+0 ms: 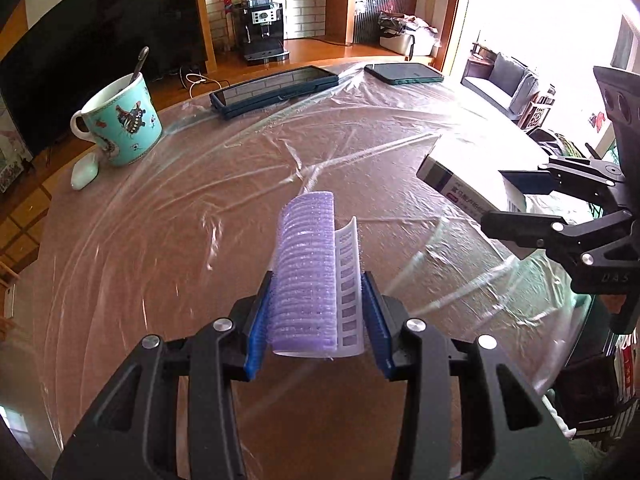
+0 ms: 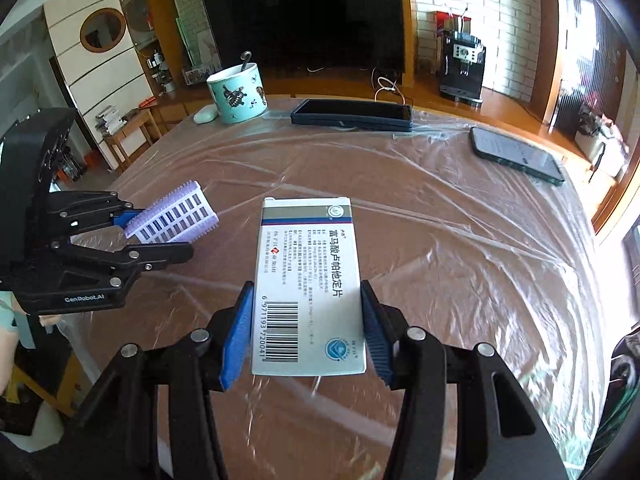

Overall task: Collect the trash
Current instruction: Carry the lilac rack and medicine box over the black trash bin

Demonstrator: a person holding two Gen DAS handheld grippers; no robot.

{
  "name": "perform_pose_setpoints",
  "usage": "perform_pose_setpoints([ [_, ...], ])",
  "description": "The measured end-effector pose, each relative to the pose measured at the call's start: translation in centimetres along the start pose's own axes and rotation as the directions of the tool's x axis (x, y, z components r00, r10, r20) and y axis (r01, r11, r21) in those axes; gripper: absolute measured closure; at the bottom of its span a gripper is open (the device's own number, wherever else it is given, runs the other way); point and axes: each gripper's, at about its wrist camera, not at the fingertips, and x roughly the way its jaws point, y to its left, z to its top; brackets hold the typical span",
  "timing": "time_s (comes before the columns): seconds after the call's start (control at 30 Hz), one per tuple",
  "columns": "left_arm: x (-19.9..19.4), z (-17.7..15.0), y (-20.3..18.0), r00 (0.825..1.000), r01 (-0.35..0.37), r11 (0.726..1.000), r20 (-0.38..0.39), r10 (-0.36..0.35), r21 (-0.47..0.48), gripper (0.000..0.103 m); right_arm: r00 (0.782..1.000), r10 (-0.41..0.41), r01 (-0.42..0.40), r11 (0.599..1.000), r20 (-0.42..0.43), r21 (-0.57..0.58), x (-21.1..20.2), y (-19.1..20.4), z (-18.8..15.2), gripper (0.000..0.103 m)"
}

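My left gripper (image 1: 316,320) is clamped on a purple hair roller (image 1: 306,272) — both blue pads press its sides, and the roller with its white slotted clip sticks out forward over the table. In my right gripper (image 2: 306,328) I have a white medicine box (image 2: 308,284), barcode end nearest me, pinched flat between the pads and lifted clear of the tabletop. From the right wrist view the left gripper shows at the left edge with the roller poking out of it; from the left wrist view the right gripper sits at the far right with the box in its grip.

Under both lies the round table (image 2: 460,264), wrapped in crinkled clear plastic film (image 1: 248,184). Further out, on the left, a turquoise mug (image 2: 238,94) with a spoon in it stands beside a small pale-green case (image 2: 205,114). A dark tablet (image 2: 352,115) lies toward the far edge, and a phone (image 2: 516,154) rests to its right — well apart from the mug. Beyond the table I see a black television (image 2: 304,12) and a coffee machine (image 2: 462,66) against a white brick wall.
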Motion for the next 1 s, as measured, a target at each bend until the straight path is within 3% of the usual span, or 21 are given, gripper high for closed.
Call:
perform_pose_setpoints([
  [0.4, -4.4, -3.2, -2.9, 0.998, 0.009, 1.0, 0.056, -0.01, 0.027, 0.06, 0.997, 0.053, -0.052, 0.998, 0.06, -0.029, -4.9, 2.9, -3.2, 0.053],
  [1.0, -9.5, -8.8, -5.4, 0.995, 0.051, 0.997, 0.078, -0.055, 0.06, 0.06, 0.99, 0.128, -0.124, 0.989, 0.05, -0.084, -9.1, 6.5, -8.5, 0.053],
])
